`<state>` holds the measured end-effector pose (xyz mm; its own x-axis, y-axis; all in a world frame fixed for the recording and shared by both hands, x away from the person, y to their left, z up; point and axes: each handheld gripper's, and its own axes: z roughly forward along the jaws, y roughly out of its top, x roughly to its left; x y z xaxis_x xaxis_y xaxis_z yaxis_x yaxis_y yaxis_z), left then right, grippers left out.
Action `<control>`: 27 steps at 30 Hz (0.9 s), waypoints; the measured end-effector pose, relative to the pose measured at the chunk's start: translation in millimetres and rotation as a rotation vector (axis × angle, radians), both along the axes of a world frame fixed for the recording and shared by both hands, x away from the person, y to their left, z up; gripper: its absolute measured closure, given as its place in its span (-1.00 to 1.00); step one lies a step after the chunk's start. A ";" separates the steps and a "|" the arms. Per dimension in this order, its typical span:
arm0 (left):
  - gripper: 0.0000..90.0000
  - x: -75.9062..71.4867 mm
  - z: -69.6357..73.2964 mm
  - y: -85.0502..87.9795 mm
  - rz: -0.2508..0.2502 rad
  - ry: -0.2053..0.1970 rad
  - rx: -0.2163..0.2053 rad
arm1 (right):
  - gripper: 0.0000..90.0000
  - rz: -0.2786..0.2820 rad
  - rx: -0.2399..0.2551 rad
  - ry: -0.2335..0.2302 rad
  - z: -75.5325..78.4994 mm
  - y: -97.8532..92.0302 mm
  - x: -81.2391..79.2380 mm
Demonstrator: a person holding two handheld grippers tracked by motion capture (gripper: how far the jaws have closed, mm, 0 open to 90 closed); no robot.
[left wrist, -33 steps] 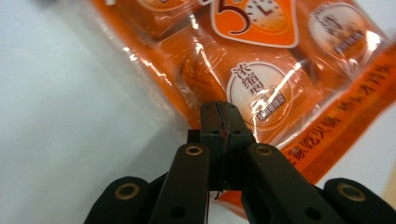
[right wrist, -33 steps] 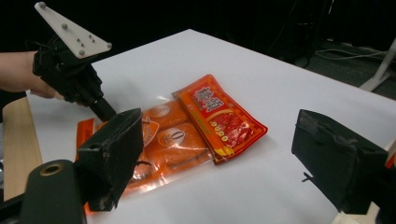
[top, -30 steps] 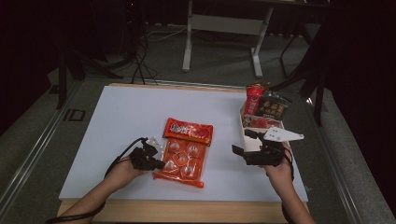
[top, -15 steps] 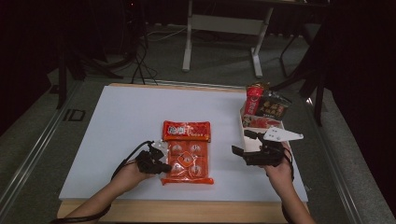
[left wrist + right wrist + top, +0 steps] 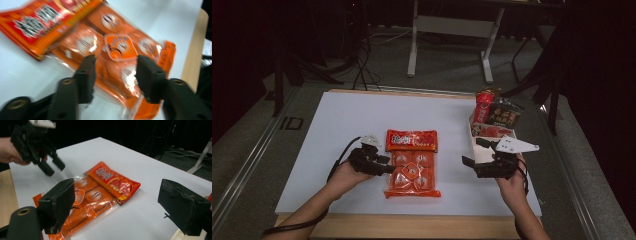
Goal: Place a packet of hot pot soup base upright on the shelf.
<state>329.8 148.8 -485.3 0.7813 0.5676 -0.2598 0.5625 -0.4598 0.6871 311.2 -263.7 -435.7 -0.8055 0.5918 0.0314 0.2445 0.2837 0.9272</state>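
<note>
Two black jaws of the left gripper (image 5: 113, 75) stand parted over the near-left part of the orange snack packet (image 5: 412, 162), with clear wrapper and orange pieces showing in the gap between them; whether they touch the film cannot be told, as the left gripper view is blurred. In the right gripper view that same gripper (image 5: 51, 166) appears lifted just above the packet's left edge, jaws apart and gripping nothing. The right gripper (image 5: 479, 161) also has its jaws spread wide and empty, hovering over bare table to the right of the packet.

The packet lies flat near the middle of the white table (image 5: 337, 120), its long axis running near to far. Its red printed header points to the far side and its clear end with the orange pieces points toward the person. Only the gripper views show the rounded labels on the pieces; the high view alone shows a cluster of red and dark snack packages (image 5: 494, 115) at the far right edge, just beyond the right gripper.

Open white surface spreads to the left and far side of the packet. A wooden edge strip (image 5: 412, 227) runs along the near side, close to the packet's near end.
</note>
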 end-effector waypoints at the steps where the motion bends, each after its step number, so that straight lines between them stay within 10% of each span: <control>1: 0.06 1.8 2.2 1.4 0.008 -0.011 -0.003 | -0.69 0.005 -0.007 -0.004 0.4 0.6 -0.4; 12: -0.23 29.9 5.0 13.6 0.125 -0.021 -0.053 | -0.76 0.029 0.002 -0.006 4.3 5.2 -7.1; 27: -0.25 72.1 -16.8 15.8 0.201 -0.058 0.000 | -0.77 -0.018 -0.039 -0.019 1.6 9.1 -7.6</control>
